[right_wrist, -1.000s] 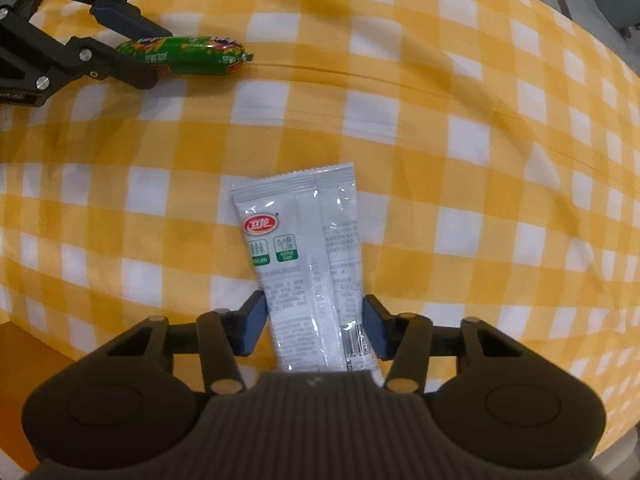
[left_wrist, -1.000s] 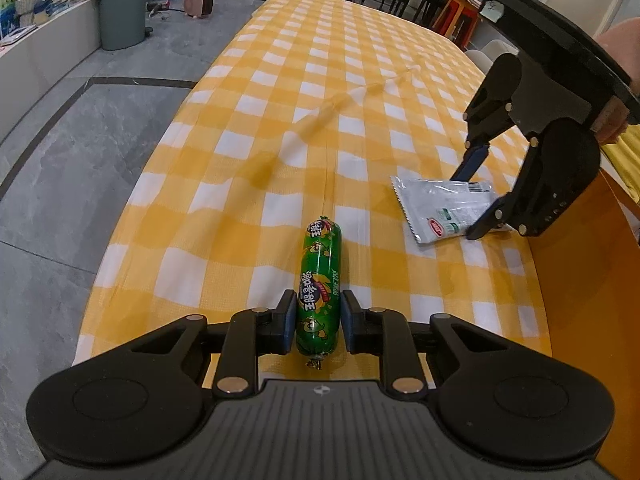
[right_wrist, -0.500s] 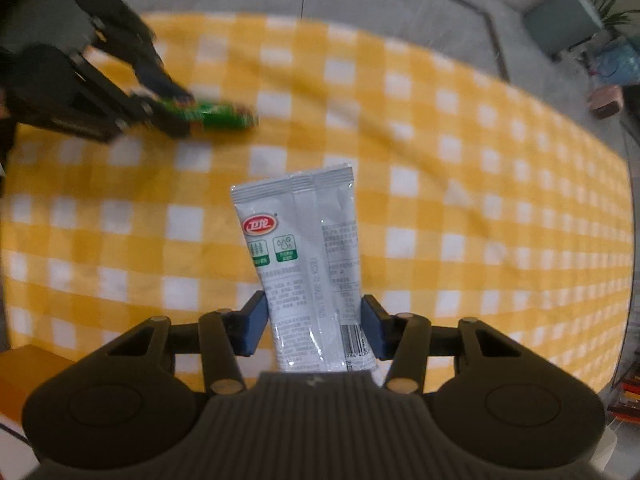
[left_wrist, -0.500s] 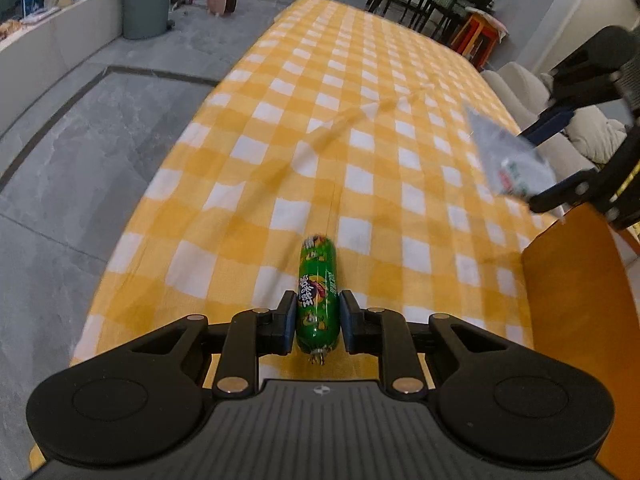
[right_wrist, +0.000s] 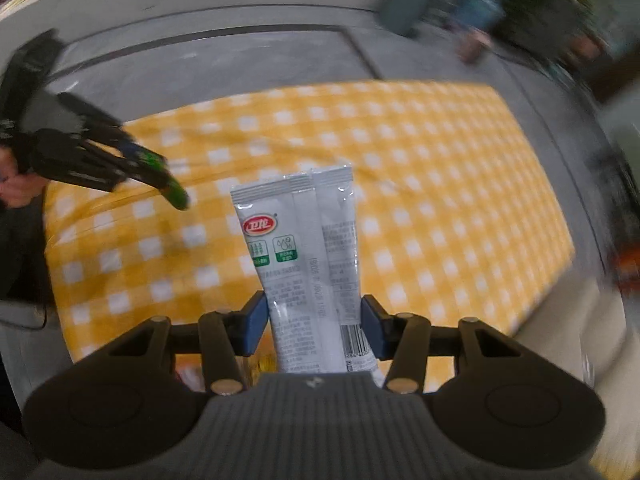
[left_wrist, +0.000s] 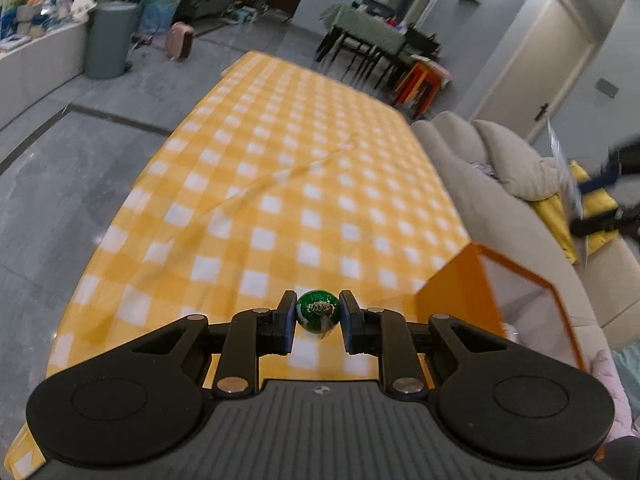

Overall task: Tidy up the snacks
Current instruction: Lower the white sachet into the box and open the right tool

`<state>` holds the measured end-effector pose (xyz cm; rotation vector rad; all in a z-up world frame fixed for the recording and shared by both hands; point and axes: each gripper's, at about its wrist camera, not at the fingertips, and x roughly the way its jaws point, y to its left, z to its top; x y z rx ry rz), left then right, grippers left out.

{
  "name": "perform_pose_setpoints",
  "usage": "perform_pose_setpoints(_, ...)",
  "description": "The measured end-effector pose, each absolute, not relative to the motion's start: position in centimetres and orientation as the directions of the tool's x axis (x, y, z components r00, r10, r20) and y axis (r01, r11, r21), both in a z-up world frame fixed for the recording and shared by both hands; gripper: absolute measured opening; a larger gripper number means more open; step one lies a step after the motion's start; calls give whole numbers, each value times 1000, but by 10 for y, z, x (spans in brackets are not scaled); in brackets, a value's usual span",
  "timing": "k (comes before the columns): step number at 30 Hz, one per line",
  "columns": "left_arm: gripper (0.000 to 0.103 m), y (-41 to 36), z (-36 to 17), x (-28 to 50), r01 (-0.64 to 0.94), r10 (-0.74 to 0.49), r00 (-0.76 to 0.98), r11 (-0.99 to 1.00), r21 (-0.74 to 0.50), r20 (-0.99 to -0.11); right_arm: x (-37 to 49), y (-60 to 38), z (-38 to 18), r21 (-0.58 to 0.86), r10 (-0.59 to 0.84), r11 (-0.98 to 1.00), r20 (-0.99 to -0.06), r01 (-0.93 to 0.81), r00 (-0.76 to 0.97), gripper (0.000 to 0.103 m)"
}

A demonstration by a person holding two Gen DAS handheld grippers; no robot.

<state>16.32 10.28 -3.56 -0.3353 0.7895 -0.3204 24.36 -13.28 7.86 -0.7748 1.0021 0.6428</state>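
Observation:
My left gripper (left_wrist: 317, 322) is shut on a green sausage stick (left_wrist: 317, 313), seen end-on, lifted above the yellow checked tablecloth (left_wrist: 280, 168). In the right wrist view the left gripper (right_wrist: 132, 164) shows at the left with the sausage (right_wrist: 168, 186) hanging down and forward. My right gripper (right_wrist: 313, 322) is shut on a silver-grey snack packet (right_wrist: 304, 248) with a red logo, held high above the table. The right gripper with its packet (left_wrist: 564, 176) shows blurred at the left wrist view's right edge. An orange box (left_wrist: 476, 280) with a white inside stands open at the table's near right corner.
A beige sofa (left_wrist: 492, 184) with a yellow cushion runs along the table's right side. A grey bin (left_wrist: 108, 40) and a pink case (left_wrist: 180, 42) stand on the floor at the far left. A dining table with chairs (left_wrist: 372, 40) is beyond.
Both grippers have risen well above the table with their snacks. The sausage has tipped from lying along the cloth to pointing forward. The right gripper has swung away to the right, over the sofa.

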Motion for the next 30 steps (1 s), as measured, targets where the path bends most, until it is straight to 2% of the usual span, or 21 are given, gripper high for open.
perform_pose_setpoints(4,24,94,-19,151,200,-442,664,882,-426,-603,213,-175,73,-158,104,791,-918,-591,384,49)
perform_pose_setpoints(6,24,88,-14,144,221,-456,666,877,-428,-591,186,-185,59,-140,107,803,-922,-579,373,49)
perform_pose_setpoints(9,24,78,-11,139,238,-491,650,856,-458,-580,148,-181,21,-203,35,772,-933,-602,358,49)
perform_pose_setpoints(11,24,69,-11,138,255,-520,630,840,-479,-577,136,-184,0,-163,7,796,-960,-583,279,49)
perform_pose_setpoints(14,24,54,-10,137,288,-538,614,834,-470,-578,134,-192,-32,-136,-55,885,-980,-445,191,49)
perform_pose_setpoints(17,24,44,-10,136,305,-543,601,834,-459,-586,141,-211,-51,57,87,976,-987,-211,133,49)
perform_pose_setpoints(20,24,36,-13,134,323,-543,589,837,-442,-598,144,-222,-71,216,214,976,-970,2,117,49)
perform_pose_setpoints(26,24,37,-19,137,310,-544,572,837,-452,-614,148,-243,-107,335,318,850,-942,406,111,49)
perform_pose_setpoints(30,24,37,-21,138,304,-535,569,842,-445,-624,147,-249,-119,363,335,792,-931,491,148,51)
